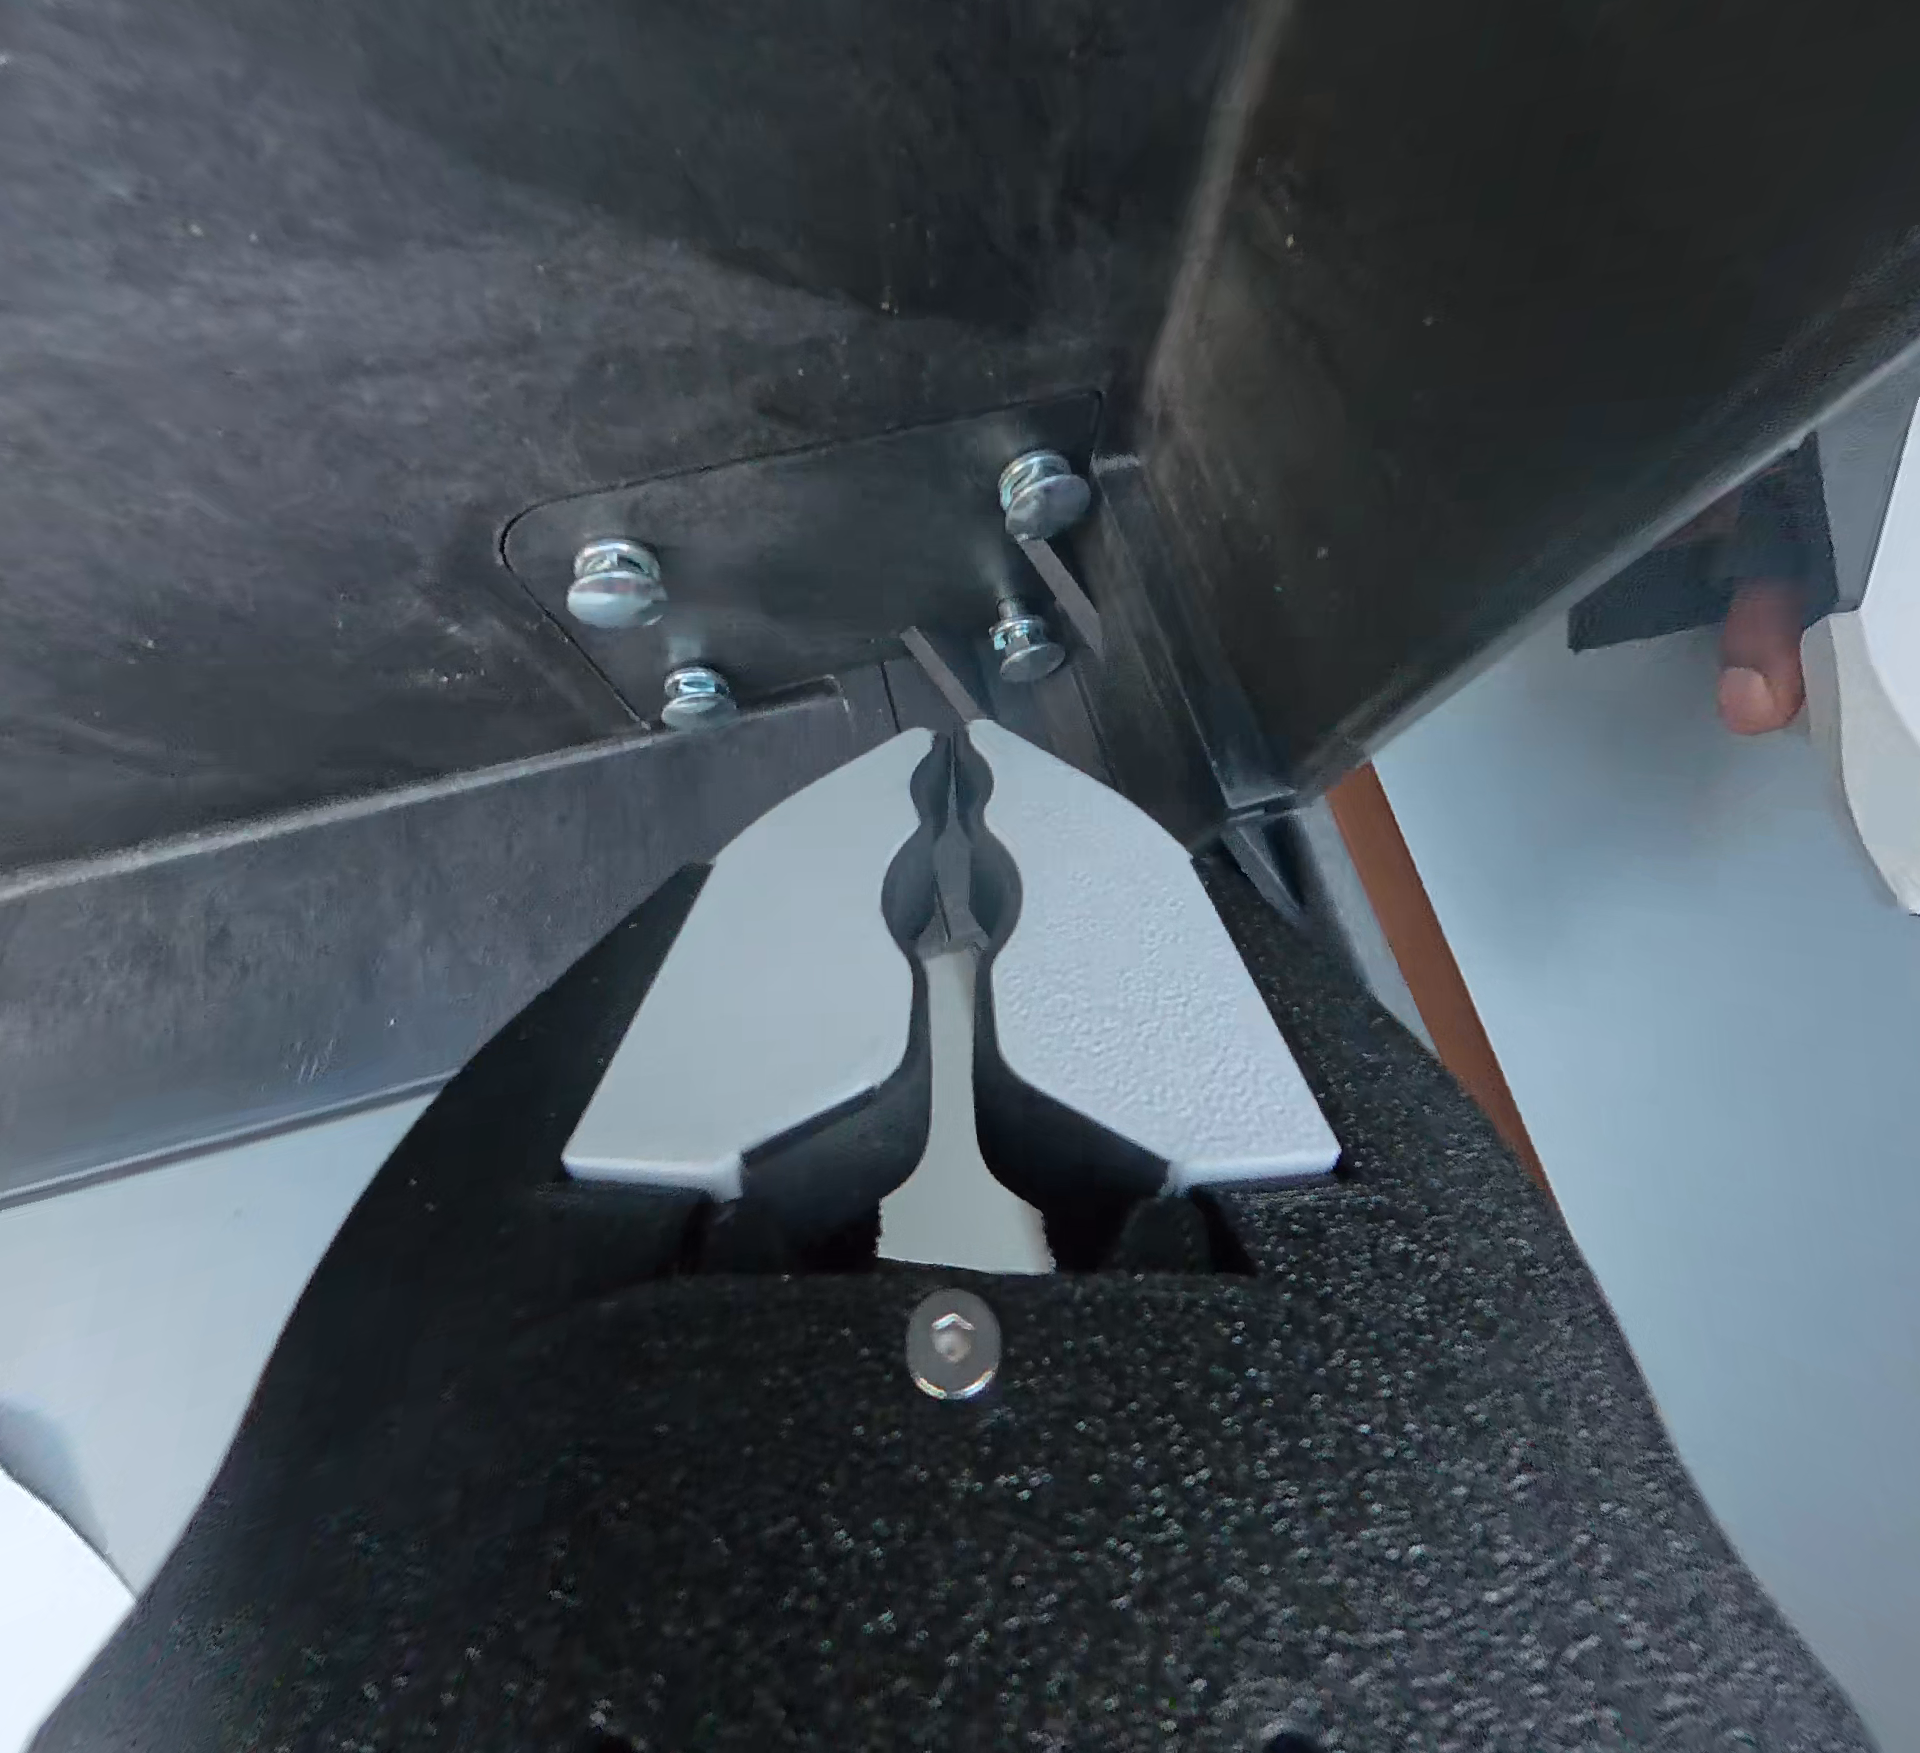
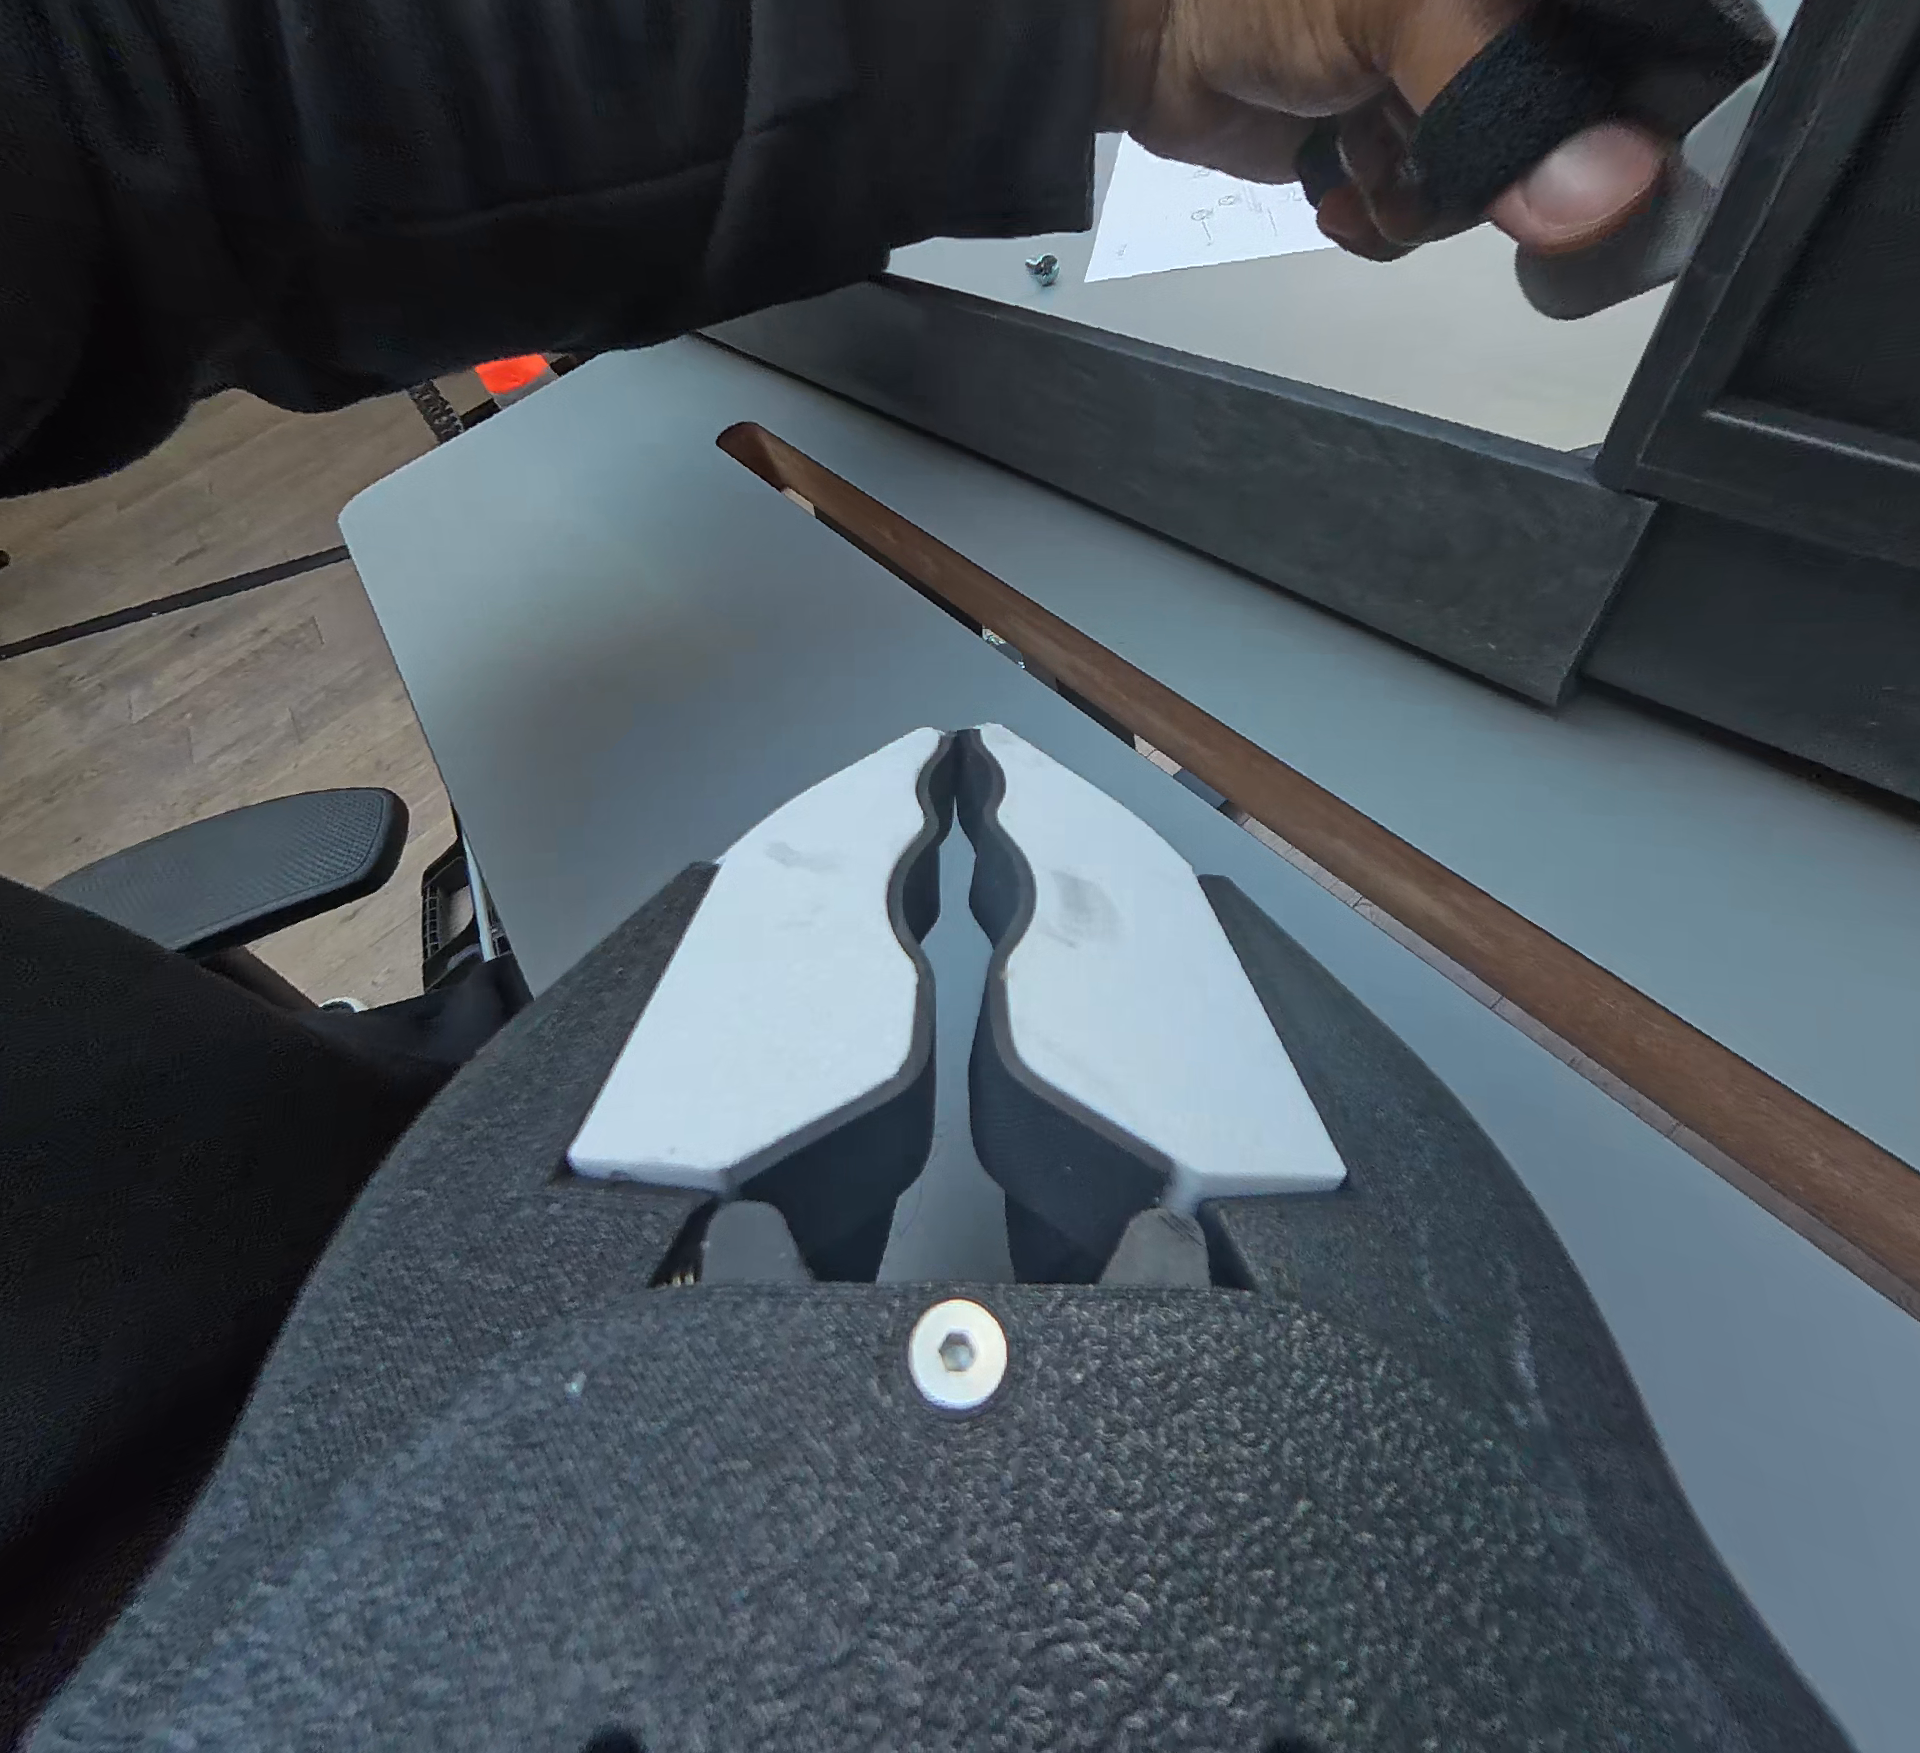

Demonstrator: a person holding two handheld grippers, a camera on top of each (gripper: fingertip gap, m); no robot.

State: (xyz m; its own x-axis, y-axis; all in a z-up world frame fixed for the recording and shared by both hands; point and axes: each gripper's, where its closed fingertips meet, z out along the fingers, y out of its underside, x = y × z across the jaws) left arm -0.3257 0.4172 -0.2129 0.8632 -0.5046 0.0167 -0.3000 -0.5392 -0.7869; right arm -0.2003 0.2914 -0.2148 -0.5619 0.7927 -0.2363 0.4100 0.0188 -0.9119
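Left wrist view: the left tool (image 1: 951,749) is closed, its pads meeting along their length. Its tips are pushed up under a black panel (image 1: 416,249), right at the lower end of a thin dark rib (image 1: 940,675). Whether they nip that rib or only touch it cannot be told. The rib rises to a black mounting plate (image 1: 810,550) fixed by four silver bolts (image 1: 615,583), all standing proud of the plate. The tool seems held here to reach this joint, where the panel meets a black upright piece (image 1: 1507,249) on the right. That upright and the panel's thick edge crowd the tips from both sides. Beyond the upright a fingertip (image 1: 1761,664) shows, and below it the grey bench (image 1: 1662,1028) with a brown wooden strip (image 1: 1403,924).

Right wrist view: the right tool (image 2: 956,739) is also closed and holds nothing. It hangs over bare bench, well away from the work, apparently just waiting. At the top a hand (image 2: 1299,20) in a black sleeve (image 2: 520,93) grips the left tool's handle beside the black furniture piece (image 2: 1299,477), which rests on the bench. A paper sheet (image 2: 1174,228) and a loose screw (image 2: 1042,267) lie behind it. The sleeve spans the view (it would block a straight reach). At the left are a chair armrest (image 2: 239,851) and the wooden floor (image 2: 156,664).
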